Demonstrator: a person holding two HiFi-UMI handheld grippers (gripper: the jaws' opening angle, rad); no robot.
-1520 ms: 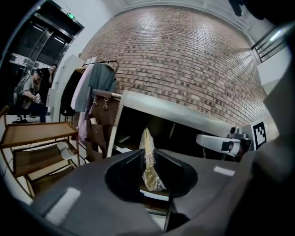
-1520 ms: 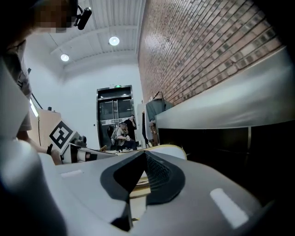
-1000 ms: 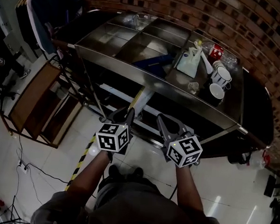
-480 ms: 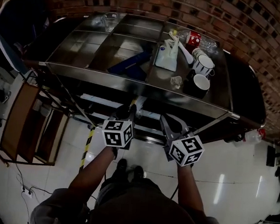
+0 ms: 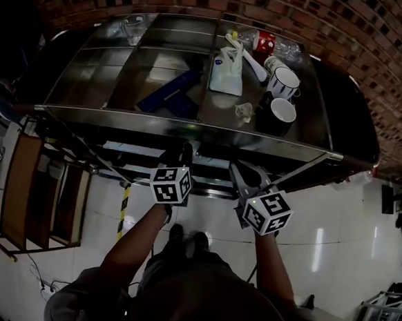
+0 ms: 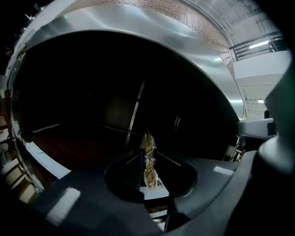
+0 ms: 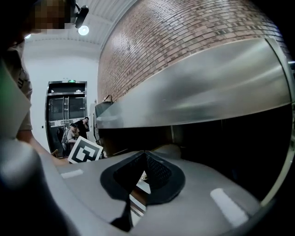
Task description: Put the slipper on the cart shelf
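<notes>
Pinching a thin tan strip edge-on, the left gripper (image 6: 147, 156) is clamped on what I take to be the slipper (image 6: 148, 139), held before the dark bay under the cart (image 5: 190, 126) top. It looks light, soft and floppy; a grip nearer mid-sole would probably droop less. Right gripper (image 7: 146, 156): closed, empty.
</notes>
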